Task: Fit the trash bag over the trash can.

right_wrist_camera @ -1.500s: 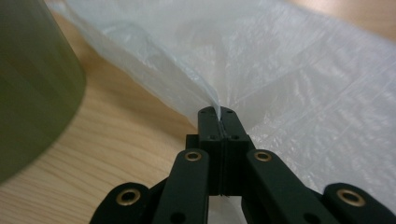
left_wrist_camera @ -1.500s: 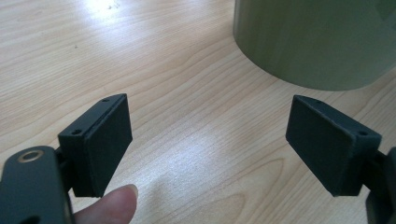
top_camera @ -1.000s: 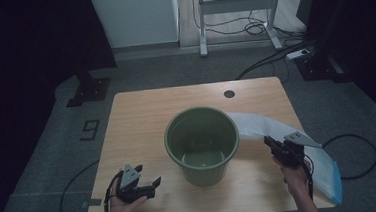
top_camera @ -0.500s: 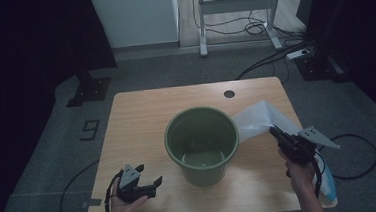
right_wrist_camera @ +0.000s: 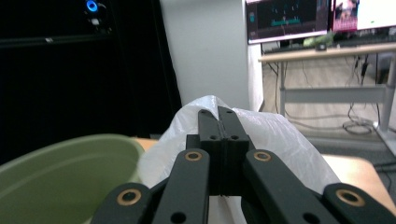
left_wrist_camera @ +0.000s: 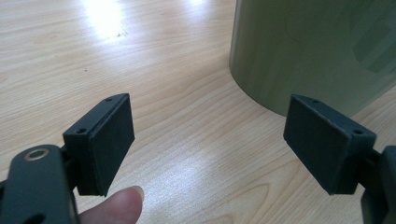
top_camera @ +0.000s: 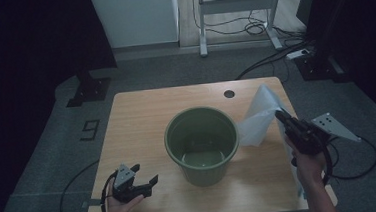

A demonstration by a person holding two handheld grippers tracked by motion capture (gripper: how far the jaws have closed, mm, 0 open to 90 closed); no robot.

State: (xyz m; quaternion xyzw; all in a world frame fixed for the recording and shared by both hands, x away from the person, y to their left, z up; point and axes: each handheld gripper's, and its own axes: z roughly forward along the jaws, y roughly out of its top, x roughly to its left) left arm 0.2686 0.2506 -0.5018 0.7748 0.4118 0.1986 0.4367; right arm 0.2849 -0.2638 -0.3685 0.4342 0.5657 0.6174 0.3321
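- Step in hand (judged): a white plastic bag (top_camera: 257,121) is being lifted by the right tongs (top_camera: 282,115) beside the green bucket (top_camera: 202,144), likely to line it.
- Right tongs: clenched on the bag's top edge; the bag hangs just right of the bucket rim, lower part on the surface (top_camera: 142,119).
- Left tongs (top_camera: 143,182): released, holding nothing, low near the bucket's base.
- Next move: bag to be carried over the rim; 2 grips probably needed to open it.

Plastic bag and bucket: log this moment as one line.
right gripper shut on plastic bag, lifted beside green bucket | left gripper open, low over table near bucket | bag not in bucket
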